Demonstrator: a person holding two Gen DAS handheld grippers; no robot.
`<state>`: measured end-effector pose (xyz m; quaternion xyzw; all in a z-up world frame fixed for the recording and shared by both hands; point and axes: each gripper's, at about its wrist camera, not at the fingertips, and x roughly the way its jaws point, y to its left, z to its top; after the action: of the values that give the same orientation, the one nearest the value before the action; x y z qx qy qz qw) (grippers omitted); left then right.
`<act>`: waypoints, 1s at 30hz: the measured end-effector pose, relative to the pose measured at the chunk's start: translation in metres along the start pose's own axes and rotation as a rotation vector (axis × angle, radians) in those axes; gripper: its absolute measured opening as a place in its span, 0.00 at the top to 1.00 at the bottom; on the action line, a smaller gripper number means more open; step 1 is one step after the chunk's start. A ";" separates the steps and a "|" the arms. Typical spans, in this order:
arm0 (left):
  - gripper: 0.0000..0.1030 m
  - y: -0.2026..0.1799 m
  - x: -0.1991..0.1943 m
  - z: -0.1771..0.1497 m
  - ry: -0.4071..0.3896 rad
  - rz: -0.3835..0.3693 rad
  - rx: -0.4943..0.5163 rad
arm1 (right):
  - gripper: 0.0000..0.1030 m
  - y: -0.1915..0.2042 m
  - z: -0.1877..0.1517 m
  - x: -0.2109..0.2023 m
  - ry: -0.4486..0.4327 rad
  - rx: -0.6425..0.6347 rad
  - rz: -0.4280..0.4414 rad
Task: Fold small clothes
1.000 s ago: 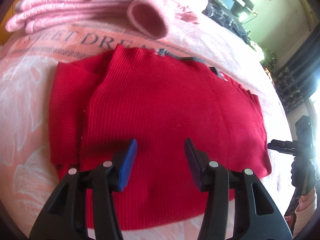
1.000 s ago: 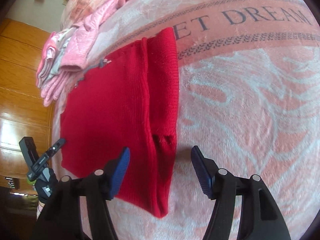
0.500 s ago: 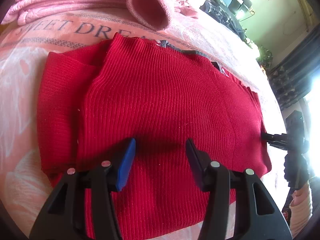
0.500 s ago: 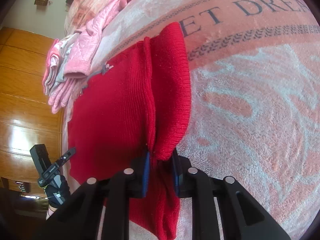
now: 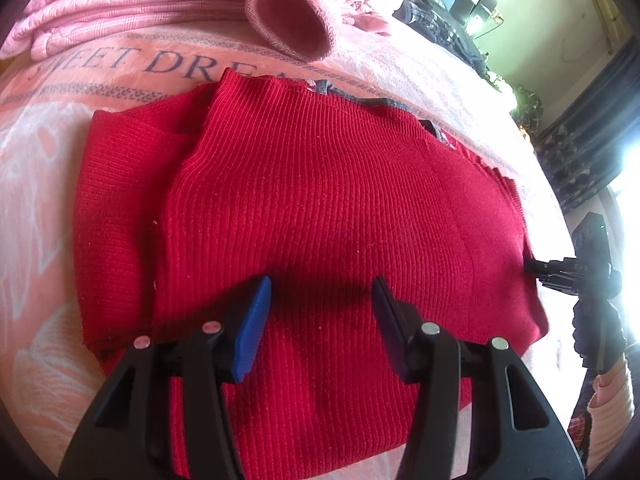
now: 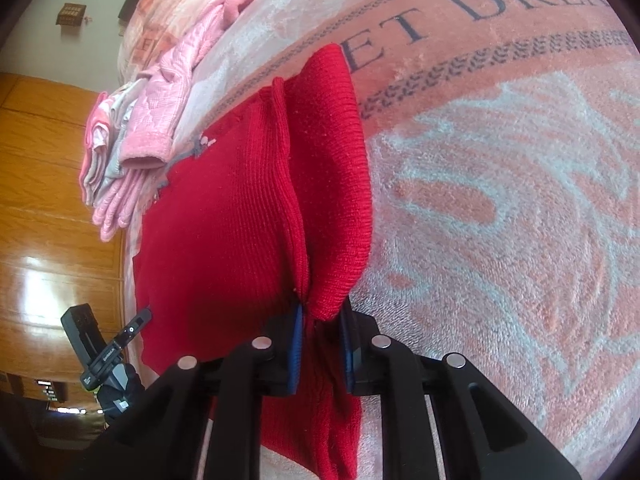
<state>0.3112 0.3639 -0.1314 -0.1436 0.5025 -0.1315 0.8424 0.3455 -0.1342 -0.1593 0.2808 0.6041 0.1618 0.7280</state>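
A red ribbed knit sweater [image 5: 320, 208] lies spread on a pink blanket, one sleeve folded in along its left side. My left gripper [image 5: 320, 312] hovers open just over the sweater's near middle, nothing between its blue pads. In the right wrist view the same red sweater [image 6: 224, 232] rises in a pinched ridge at its folded edge. My right gripper [image 6: 322, 344] is shut on that edge, red knit bunched between the pads. The right gripper [image 5: 560, 272] also shows at the far right of the left wrist view, touching the sweater's side.
The pink and white blanket [image 6: 500, 220] printed "SWEET DREAM" covers the bed. A pile of pink and grey clothes [image 5: 168, 0] lies beyond the sweater, a pink cuff [image 5: 292, 20] hanging toward it. Wooden panelling [image 6: 48, 200] stands past the bed's edge.
My right gripper went from open astride the sweater's folded edge to shut on it and lifted it slightly. My left gripper moved closer over the sweater, still open.
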 end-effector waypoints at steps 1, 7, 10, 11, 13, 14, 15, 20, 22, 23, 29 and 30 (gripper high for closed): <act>0.50 0.003 -0.004 0.001 0.000 -0.025 -0.020 | 0.86 0.005 -0.001 -0.005 -0.012 0.010 -0.001; 0.50 0.015 -0.017 -0.005 0.024 -0.099 -0.016 | 0.86 0.077 -0.002 -0.031 -0.110 -0.117 -0.021; 0.50 0.025 -0.018 -0.008 0.023 -0.149 -0.056 | 0.87 0.126 -0.006 -0.024 -0.110 -0.206 -0.030; 0.50 0.028 -0.019 -0.010 0.020 -0.170 -0.068 | 0.87 0.140 -0.009 -0.020 -0.108 -0.235 -0.031; 0.50 0.031 -0.022 -0.012 0.017 -0.194 -0.078 | 0.86 0.175 -0.017 -0.006 -0.090 -0.302 -0.019; 0.50 0.033 -0.022 -0.013 0.016 -0.200 -0.080 | 0.87 0.189 -0.020 0.002 -0.076 -0.328 -0.011; 0.50 0.034 -0.022 -0.014 0.018 -0.204 -0.083 | 0.86 0.203 -0.022 0.010 -0.062 -0.347 -0.008; 0.50 0.043 -0.021 -0.017 0.024 -0.219 -0.093 | 0.86 0.246 -0.039 0.075 0.043 -0.425 -0.054; 0.50 0.044 -0.018 -0.015 0.027 -0.229 -0.103 | 0.84 0.250 -0.045 0.097 0.084 -0.453 -0.092; 0.50 0.045 -0.017 -0.014 0.028 -0.234 -0.108 | 0.81 0.250 -0.048 0.104 0.104 -0.458 -0.096; 0.50 0.051 -0.013 -0.014 0.027 -0.265 -0.133 | 0.51 0.261 -0.060 0.075 0.080 -0.536 -0.046; 0.50 0.051 -0.013 -0.013 0.027 -0.265 -0.135 | 0.43 0.264 -0.062 0.062 0.056 -0.560 -0.049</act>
<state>0.2973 0.4145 -0.1461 -0.2630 0.4983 -0.2093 0.7992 0.3263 0.1233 -0.0562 0.0495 0.5624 0.3122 0.7641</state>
